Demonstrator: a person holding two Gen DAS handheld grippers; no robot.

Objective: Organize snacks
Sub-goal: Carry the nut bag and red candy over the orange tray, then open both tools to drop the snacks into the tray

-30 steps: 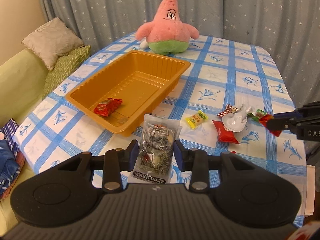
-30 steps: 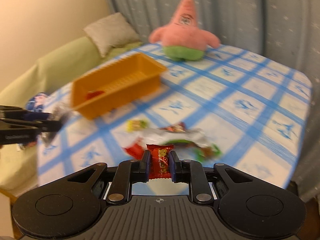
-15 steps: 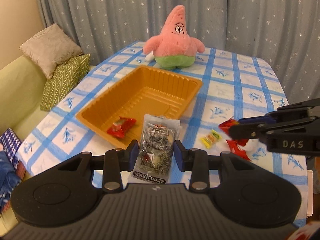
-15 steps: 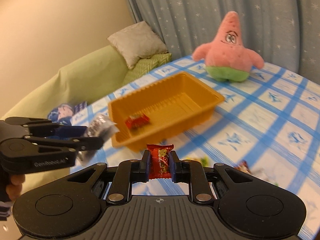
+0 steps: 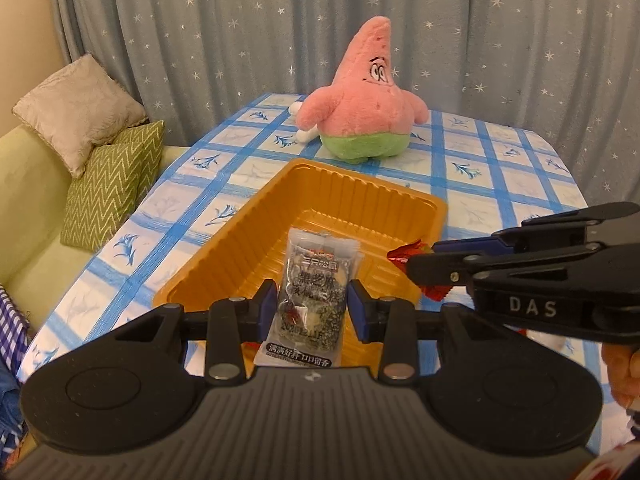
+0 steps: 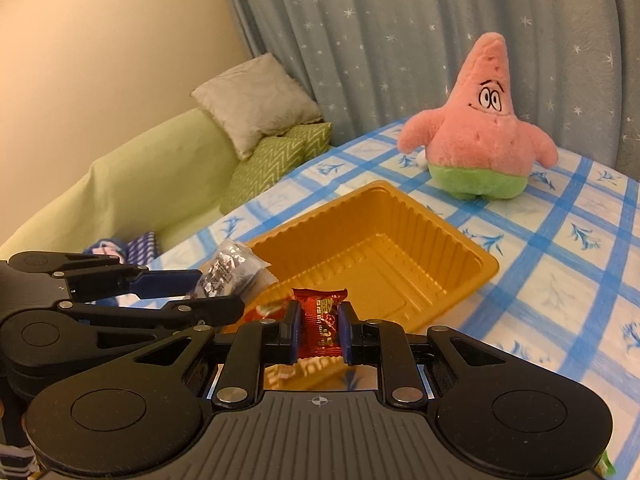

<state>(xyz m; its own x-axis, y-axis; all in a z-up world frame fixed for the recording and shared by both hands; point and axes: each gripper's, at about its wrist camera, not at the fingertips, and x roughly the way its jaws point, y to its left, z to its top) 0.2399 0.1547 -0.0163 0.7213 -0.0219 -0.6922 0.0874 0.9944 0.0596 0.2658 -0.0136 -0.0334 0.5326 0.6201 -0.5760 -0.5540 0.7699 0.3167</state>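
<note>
We saw the left gripper [image 5: 312,306] with its fingers clamped on a clear snack packet [image 5: 316,296] holding dark pieces, the packet hanging over the near end of the orange tray [image 5: 256,220]. The right gripper [image 6: 319,330] had its fingers clamped on a small red snack packet [image 6: 320,320], held just above the tray's near rim; in the left wrist view that gripper [image 5: 416,262] came in from the right with the red wrapper poking out at its tip over the tray's right edge. In the right wrist view the left gripper [image 6: 216,292] sat just left of the right one, both close together at the tray's near side. Another red-and-yellow wrapper [image 6: 266,309] showed low in the tray, partly hidden behind the fingers. The tray sat on the bench [image 5: 500,168] with a blue checked cloth. A pink star plush toy [image 5: 360,116] stood upright behind the tray, apart from it. A green sofa [image 6: 132,184] with two cushions [image 6: 256,108] was off to the left, and a starry grey curtain [image 5: 280,20] hung behind.
</note>
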